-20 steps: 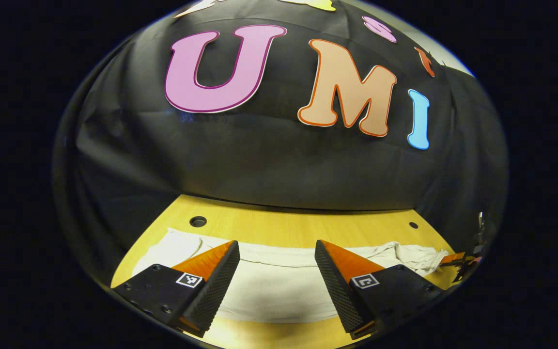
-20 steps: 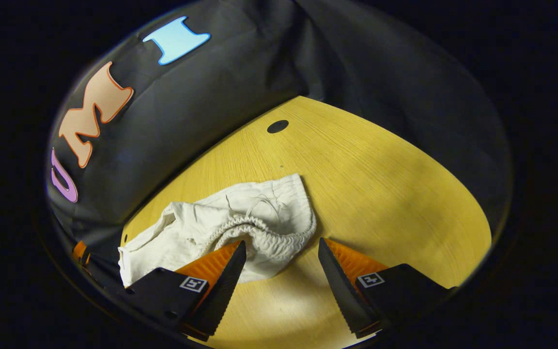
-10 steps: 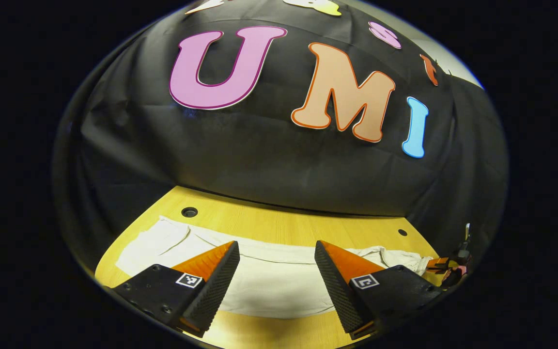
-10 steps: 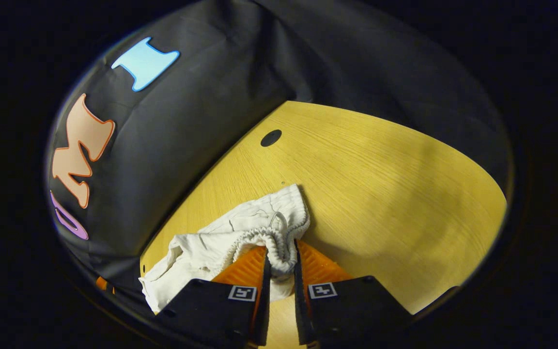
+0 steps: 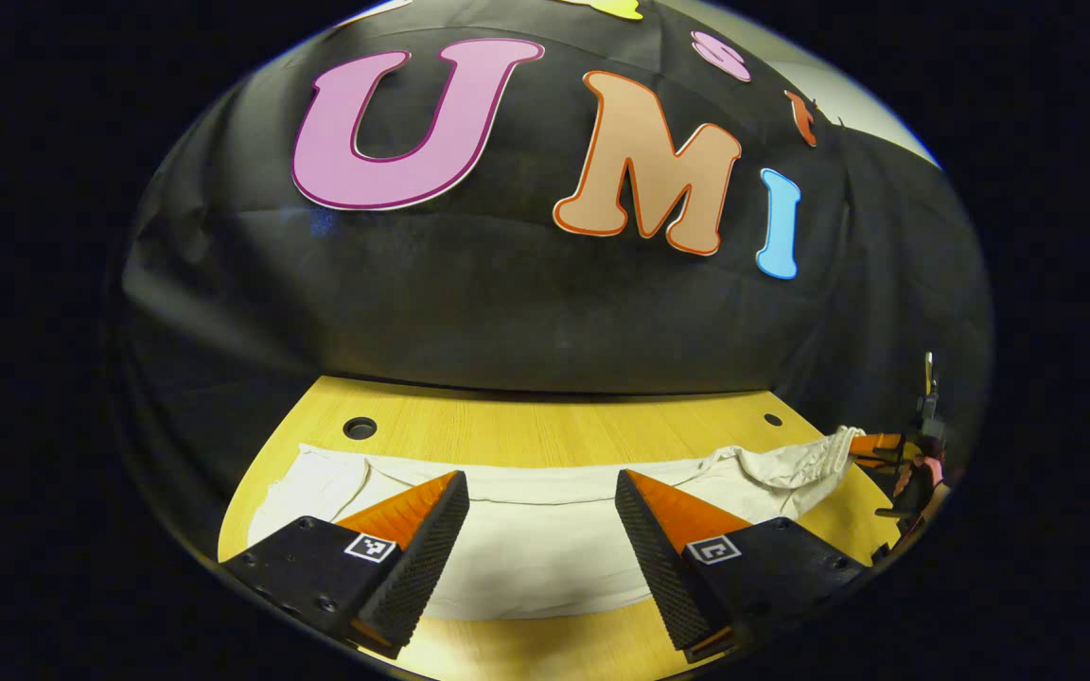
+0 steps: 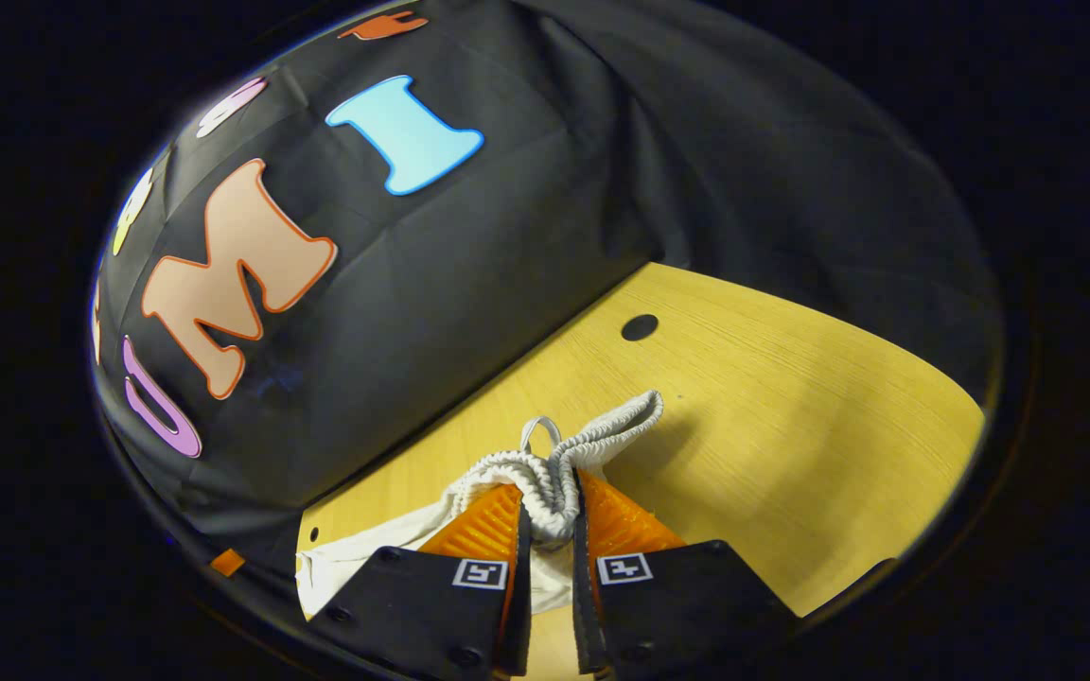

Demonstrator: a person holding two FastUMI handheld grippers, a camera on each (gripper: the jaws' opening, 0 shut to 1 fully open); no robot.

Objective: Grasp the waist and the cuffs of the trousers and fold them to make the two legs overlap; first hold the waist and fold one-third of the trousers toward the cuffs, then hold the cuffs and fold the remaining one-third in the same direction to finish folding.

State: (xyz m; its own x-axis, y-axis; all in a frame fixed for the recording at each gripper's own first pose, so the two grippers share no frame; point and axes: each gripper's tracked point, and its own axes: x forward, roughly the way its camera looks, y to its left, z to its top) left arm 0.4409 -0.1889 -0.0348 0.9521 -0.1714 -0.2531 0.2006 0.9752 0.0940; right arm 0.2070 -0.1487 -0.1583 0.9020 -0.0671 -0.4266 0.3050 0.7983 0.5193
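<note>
Lifted since earlier, the waistband (image 6: pixel 554 473) sits pinched in the right hand-held gripper (image 6: pixel 550 530); left hand-held gripper (image 5: pixel 540 520) gapes empty.

**Pale cloth on yellow wood, black all around**

The trousers (image 5: pixel 545 553) are showing off-white, plain and unpatterned, lying across a table (image 5: pixel 545 430) that is glowing warm yellow with fine, straight wood grain. In the right gripper view the ribbed waistband (image 6: pixel 554 473) is reading a shade greyer than the rest of the cloth, its gathered ridges making a tight striped texture. Two small round holes in the tabletop are looking black, one at ten o'clock (image 5: pixel 360 427) and one at two o'clock (image 5: pixel 772 419) of the cloth in the left gripper view. The booth wall (image 5: pixel 507 303) is hanging matte black, creased, catching faint bluish sheen in places.
</note>
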